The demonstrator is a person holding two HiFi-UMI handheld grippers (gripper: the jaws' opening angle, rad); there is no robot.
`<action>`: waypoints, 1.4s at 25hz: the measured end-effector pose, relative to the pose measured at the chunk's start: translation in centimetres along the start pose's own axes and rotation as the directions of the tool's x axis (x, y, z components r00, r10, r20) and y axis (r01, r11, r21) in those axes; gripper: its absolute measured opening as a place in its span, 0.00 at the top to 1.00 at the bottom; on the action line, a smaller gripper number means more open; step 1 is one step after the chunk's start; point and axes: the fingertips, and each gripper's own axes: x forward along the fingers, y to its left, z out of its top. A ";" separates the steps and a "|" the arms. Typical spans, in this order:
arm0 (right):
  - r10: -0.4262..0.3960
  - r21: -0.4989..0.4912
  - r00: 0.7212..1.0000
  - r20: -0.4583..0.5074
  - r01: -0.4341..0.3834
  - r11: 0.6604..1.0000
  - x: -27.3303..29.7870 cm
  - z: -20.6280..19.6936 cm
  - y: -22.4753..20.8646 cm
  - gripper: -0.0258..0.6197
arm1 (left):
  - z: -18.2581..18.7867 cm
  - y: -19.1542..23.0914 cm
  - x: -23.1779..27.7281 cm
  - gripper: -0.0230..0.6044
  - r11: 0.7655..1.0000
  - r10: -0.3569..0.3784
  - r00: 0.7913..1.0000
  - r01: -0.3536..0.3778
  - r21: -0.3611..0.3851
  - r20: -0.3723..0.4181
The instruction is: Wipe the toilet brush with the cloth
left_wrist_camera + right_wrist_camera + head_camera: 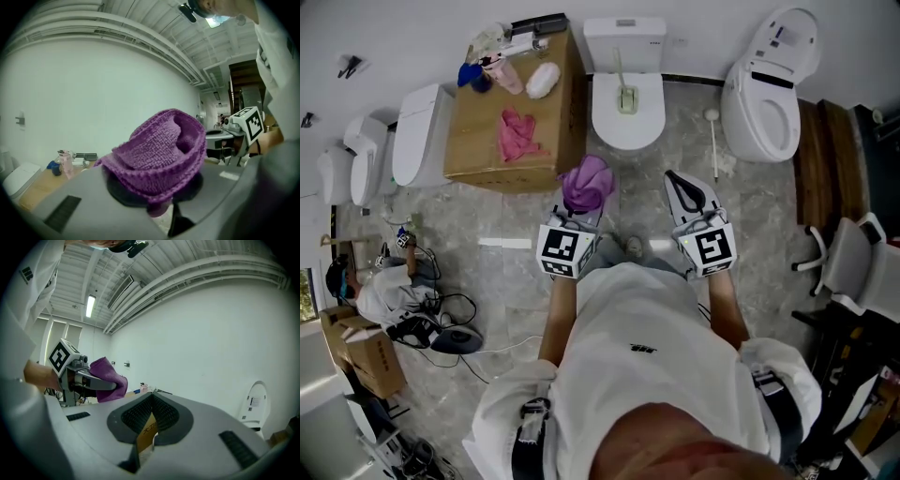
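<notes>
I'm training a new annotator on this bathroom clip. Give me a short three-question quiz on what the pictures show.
1. True or false: the right gripper holds the purple cloth.
2. Where does the pink cloth lie? A: on the brown box. B: in a toilet bowl. C: on the floor.
3. Fill in: the right gripper's jaws are ___.

Key: 1 false; 2 A; 3 shut.

Pink rag [518, 134] on cardboard box [478, 164]; office chair [848, 262] far R.
</notes>
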 end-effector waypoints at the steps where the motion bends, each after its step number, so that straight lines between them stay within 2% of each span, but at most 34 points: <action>1: 0.003 0.002 1.000 -0.004 -0.003 1.000 0.3 0.0 -0.3 0.97 | 0.1 0.2 0.4 0.83 1.000 0.002 1.000 -0.002 0.000 0.002; 17: 0.023 -0.011 1.000 -0.007 -0.023 1.000 7.4 -0.9 -4.2 0.97 | -0.4 5.3 6.7 0.83 1.000 0.009 1.000 -0.009 -0.019 -0.007; 24: 0.030 -0.005 0.999 -0.039 -0.031 1.000 12.7 -1.8 -6.7 0.97 | -1.4 9.2 11.2 0.83 0.999 -0.002 1.000 0.002 -0.046 -0.013; 35: 0.026 0.027 0.992 -0.122 -0.022 0.999 21.6 -5.3 -11.7 0.96 | -4.4 16.2 19.4 0.83 0.995 -0.030 0.998 0.024 -0.095 -0.062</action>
